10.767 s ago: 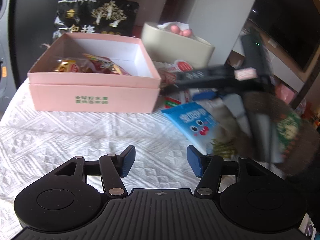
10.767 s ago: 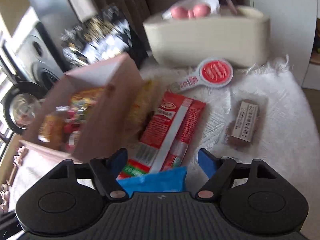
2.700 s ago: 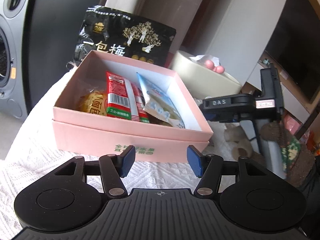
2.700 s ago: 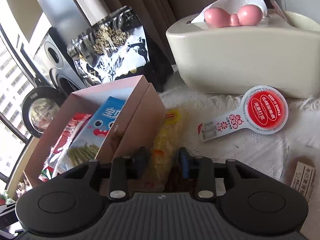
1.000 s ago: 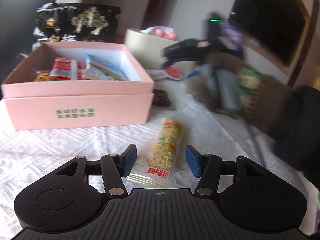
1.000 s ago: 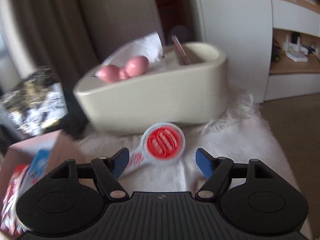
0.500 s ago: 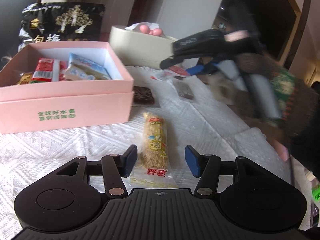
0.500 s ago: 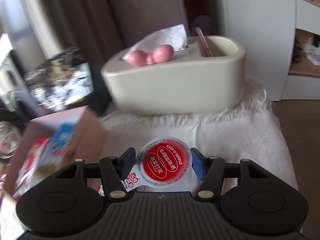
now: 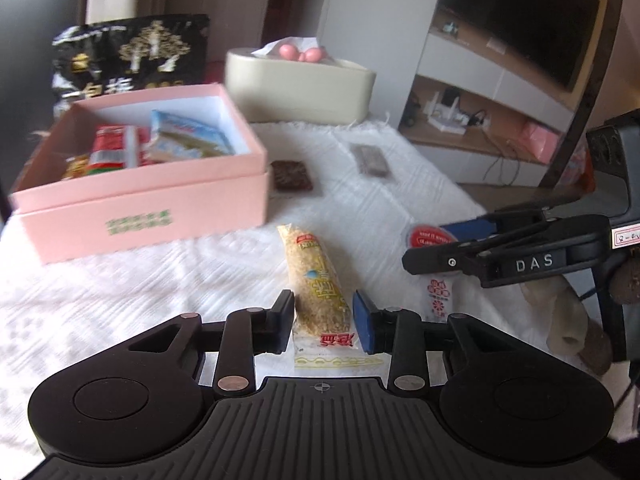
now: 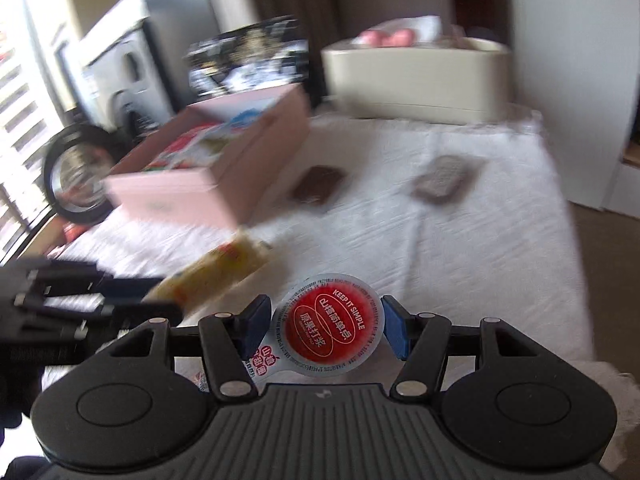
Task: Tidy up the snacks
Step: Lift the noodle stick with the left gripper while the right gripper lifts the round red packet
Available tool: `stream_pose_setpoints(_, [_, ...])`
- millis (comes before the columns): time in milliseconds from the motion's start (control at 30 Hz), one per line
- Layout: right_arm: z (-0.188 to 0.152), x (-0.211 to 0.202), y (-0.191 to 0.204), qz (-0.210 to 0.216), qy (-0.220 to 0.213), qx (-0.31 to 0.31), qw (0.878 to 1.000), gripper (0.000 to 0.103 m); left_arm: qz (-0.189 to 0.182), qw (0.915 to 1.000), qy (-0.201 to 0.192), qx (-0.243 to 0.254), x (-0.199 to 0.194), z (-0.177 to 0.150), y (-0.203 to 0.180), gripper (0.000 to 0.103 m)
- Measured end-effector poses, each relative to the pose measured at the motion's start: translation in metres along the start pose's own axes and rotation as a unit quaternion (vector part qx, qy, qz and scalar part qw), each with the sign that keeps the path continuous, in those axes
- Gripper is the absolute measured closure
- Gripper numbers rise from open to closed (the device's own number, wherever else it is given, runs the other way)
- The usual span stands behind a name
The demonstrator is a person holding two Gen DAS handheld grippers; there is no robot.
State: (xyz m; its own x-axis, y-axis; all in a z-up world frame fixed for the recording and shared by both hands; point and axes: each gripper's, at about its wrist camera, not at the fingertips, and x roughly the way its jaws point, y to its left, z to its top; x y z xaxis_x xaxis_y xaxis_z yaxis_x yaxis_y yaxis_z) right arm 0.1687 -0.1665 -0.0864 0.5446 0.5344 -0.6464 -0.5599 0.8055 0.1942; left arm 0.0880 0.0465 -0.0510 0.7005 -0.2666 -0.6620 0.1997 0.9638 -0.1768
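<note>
The jaws of the left gripper (image 9: 323, 322) stand narrowly apart on either side of the near end of a yellow snack packet (image 9: 318, 280). The pads sit right at the wrapper's edges, and whether they press it cannot be told. The packet lies flat on the white cloth (image 9: 120, 280) of the desk, its long axis running from the jaws toward 12 o'clock, with its sealed end at 6 o'clock, between the pads and the gripper body.

The jaws of the right gripper (image 10: 326, 330) are partly closed, one pad at each side of the round red-and-white head of a paddle-shaped snack (image 10: 328, 330). The pads meet its rim, and its handle points toward 7 o'clock, back under the gripper. In the left wrist view the same snack (image 9: 430, 238) and the right gripper (image 9: 472, 240) sit at about 2 o'clock from the left jaws, above the cloth.

The pink box (image 9: 136, 184) stands at 10 o'clock from the left jaws, well apart from both grippers. It is open on top and holds a red packet (image 9: 114, 152) and a blue-and-white packet (image 9: 188, 138) side by side. Two dark wrapped bars lie on the cloth beyond the yellow packet: one (image 9: 291, 176) just beside the box's right wall, the other (image 9: 372, 159) farther toward 1 o'clock. Behind the box stand a black bag (image 9: 132, 56) at 11 o'clock and a cream tissue holder (image 9: 300, 88) at 12 o'clock.
</note>
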Motion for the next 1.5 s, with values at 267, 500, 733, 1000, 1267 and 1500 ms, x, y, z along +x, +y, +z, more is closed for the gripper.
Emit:
stream_pose_setpoints(267, [-0.030, -0.003, 0.051, -0.039, -0.056, -0.119, 0.990, 0.034, 0.005, 0.9989, -0.002, -0.046, -0.013, -0.004, 0.018, 0.066])
stream_pose_setpoints(500, [-0.037, -0.006, 0.049, -0.044, -0.065, -0.109, 0.991, 0.025, 0.043, 0.9989, 0.011, 0.016, 0.012, 0.016, -0.006, 0.065])
stream_pose_setpoints(733, [-0.034, 0.002, 0.034, -0.029, -0.039, -0.059, 0.997, 0.023, 0.055, 0.9979, 0.034, 0.009, 0.031, 0.011, 0.000, 0.063])
stream_pose_setpoints(1000, [-0.032, 0.008, 0.038, -0.025, -0.025, -0.076, 0.996, 0.011, 0.046, 0.9987, 0.019, 0.007, 0.030, 0.004, 0.001, 0.063])
stream_pose_setpoints(1267, [-0.026, 0.016, 0.045, -0.011, 0.015, -0.109, 0.994, 0.000, 0.054, 0.9983, -0.002, 0.021, 0.028, -0.003, -0.004, 0.063])
stream_pose_setpoints(1500, [-0.026, 0.015, 0.046, -0.014, 0.016, -0.105, 0.994, 0.000, 0.048, 0.9987, -0.010, 0.014, 0.027, -0.006, -0.002, 0.063])
